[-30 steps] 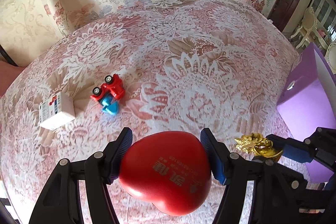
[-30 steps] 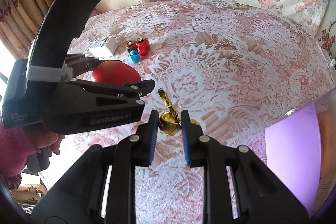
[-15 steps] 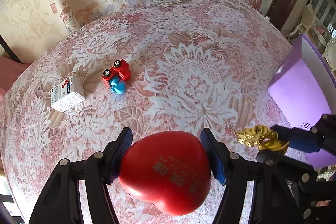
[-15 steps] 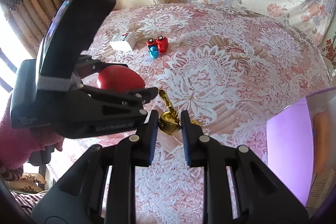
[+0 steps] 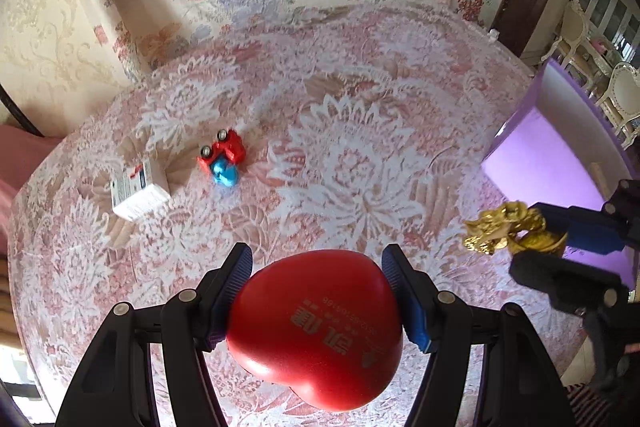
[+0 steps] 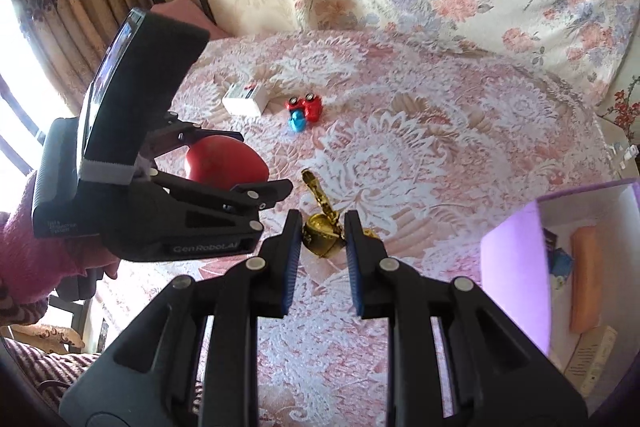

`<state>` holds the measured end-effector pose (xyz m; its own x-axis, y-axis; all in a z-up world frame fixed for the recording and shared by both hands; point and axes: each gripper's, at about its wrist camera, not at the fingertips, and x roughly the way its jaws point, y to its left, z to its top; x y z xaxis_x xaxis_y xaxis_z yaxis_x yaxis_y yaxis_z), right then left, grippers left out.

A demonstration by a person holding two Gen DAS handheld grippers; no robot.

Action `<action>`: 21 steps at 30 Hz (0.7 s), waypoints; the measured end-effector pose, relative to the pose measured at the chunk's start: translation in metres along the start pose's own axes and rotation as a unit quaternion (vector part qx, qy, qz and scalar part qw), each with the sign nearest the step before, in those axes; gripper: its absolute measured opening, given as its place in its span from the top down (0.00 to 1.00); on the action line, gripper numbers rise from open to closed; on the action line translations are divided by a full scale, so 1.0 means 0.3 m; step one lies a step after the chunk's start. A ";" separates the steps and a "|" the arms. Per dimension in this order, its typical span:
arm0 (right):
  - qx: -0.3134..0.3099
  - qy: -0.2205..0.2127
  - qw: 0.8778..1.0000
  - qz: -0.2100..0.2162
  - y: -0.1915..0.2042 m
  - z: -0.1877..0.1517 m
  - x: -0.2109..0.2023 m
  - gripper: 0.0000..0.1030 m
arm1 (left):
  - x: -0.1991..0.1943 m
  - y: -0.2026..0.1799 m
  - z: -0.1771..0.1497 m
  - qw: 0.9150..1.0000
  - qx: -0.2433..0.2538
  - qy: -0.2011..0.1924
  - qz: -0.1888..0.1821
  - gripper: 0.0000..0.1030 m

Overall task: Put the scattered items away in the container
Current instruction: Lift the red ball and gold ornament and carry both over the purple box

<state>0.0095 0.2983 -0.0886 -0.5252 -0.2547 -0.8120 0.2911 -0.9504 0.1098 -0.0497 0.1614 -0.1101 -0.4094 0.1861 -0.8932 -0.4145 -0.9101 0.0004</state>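
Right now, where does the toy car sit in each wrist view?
Left wrist: toy car lies left of centre, right of the white box.
Right wrist: toy car lies upper centre, again right of the white box.
Shared landmark: the purple container, at the right edge in both.

I logged "GenRobot.AI" in pale letters on the black side of the left gripper point(image 6: 224, 183), with smaller print on its rear block too fine to read. The red heart point(image 5: 316, 331) carried upside-down gold Chinese characters and a digit row I could not make out. The white box point(image 6: 245, 99) bore illegible print.
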 end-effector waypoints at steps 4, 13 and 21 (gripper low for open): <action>0.011 -0.011 1.000 -0.008 -0.036 0.003 -0.056 0.77 | -0.033 -0.040 0.049 1.000 0.012 -0.016 -0.005 0.35; 0.043 -0.033 0.998 -0.029 -0.141 -0.009 -0.170 0.77 | -0.089 -0.200 0.152 0.997 0.053 -0.041 -0.029 0.34; 0.082 -0.053 0.994 -0.058 -0.259 -0.043 -0.271 0.77 | -0.130 -0.391 0.237 0.991 0.102 -0.061 -0.059 0.34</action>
<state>0.0399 0.3952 -0.0385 -0.6310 -0.1499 -0.7612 0.0941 -0.9887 0.1167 -0.0428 0.2873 -0.0434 -0.4379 0.3422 -0.8314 -0.6159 -0.7878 0.0001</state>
